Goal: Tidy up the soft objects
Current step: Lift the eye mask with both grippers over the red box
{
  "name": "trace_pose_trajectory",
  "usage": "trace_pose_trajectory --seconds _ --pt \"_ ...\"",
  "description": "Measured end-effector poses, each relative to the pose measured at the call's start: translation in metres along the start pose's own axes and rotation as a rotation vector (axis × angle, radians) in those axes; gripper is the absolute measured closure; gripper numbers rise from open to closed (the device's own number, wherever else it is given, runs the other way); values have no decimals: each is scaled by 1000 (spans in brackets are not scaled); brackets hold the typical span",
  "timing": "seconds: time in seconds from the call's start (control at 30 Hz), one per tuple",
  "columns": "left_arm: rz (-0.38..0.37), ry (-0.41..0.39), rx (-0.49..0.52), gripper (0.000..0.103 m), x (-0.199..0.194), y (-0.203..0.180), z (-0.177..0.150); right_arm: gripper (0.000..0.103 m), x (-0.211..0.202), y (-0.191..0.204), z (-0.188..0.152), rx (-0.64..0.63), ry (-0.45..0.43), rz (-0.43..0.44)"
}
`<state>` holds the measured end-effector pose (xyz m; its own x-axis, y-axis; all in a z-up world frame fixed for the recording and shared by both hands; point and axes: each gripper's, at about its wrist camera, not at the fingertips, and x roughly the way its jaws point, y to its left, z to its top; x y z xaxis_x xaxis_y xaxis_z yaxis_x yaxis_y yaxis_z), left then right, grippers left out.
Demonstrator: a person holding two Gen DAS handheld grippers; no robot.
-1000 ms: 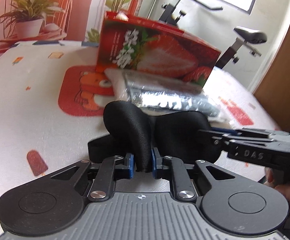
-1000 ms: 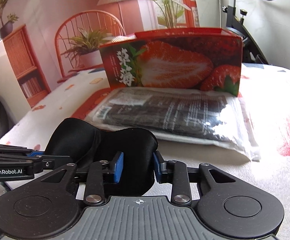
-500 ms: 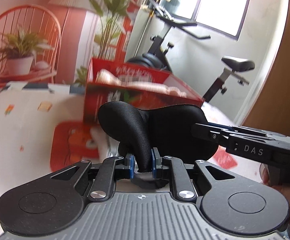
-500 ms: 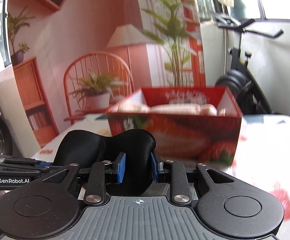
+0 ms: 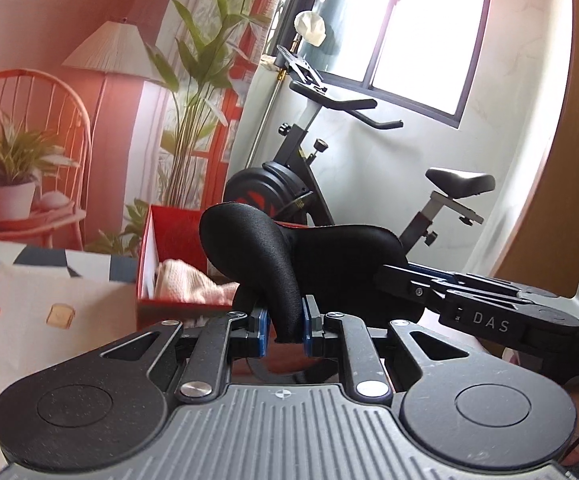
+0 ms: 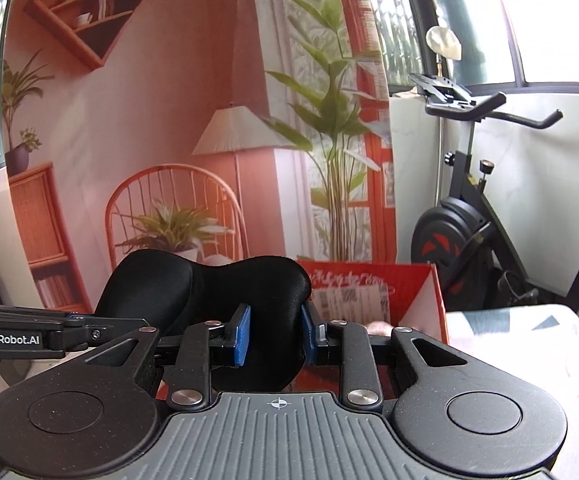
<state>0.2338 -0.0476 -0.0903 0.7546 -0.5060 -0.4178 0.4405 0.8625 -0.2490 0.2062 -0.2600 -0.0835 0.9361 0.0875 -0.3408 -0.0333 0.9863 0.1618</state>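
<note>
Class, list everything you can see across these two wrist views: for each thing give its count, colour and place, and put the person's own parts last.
Padded eye mask: one, black, held in the air between both grippers.
Box: one, red, open, on the table behind the mask.
Soft cloth: one, pale pink, inside the box.
Tablecloth: one, white with small prints, under the box.
Exercise bike: one, black, beyond the table.
Left hand-held gripper: one, black with blue pads, shut on the mask.
Right hand-held gripper: one, same colours, shut on the mask.

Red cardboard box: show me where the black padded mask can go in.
Both grippers, left gripper and right gripper, clamp the black padded sleep mask. In the open red cardboard box, pink knitted cloth crowds the left end. The right end, by the white inner wall, looks free, though its floor is hidden.
</note>
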Motion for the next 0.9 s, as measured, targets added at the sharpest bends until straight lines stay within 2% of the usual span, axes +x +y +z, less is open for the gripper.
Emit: trace_pose_trajectory --seconds 0.33,0.6,0.7,0.9 --pt "29 14 -8 86 53 29 37 79 71 -25 35 -31 17 6" --pt "54 64 -16 86 116 51 59 79 144 -48 43 -32 70 -1" --pt "52 44 -17 86 128 53 63 79 161 -56 48 -47 66 -16" --pt "53 -26 -4 86 138 52 73 79 172 -73 60 -66 -5 -21"
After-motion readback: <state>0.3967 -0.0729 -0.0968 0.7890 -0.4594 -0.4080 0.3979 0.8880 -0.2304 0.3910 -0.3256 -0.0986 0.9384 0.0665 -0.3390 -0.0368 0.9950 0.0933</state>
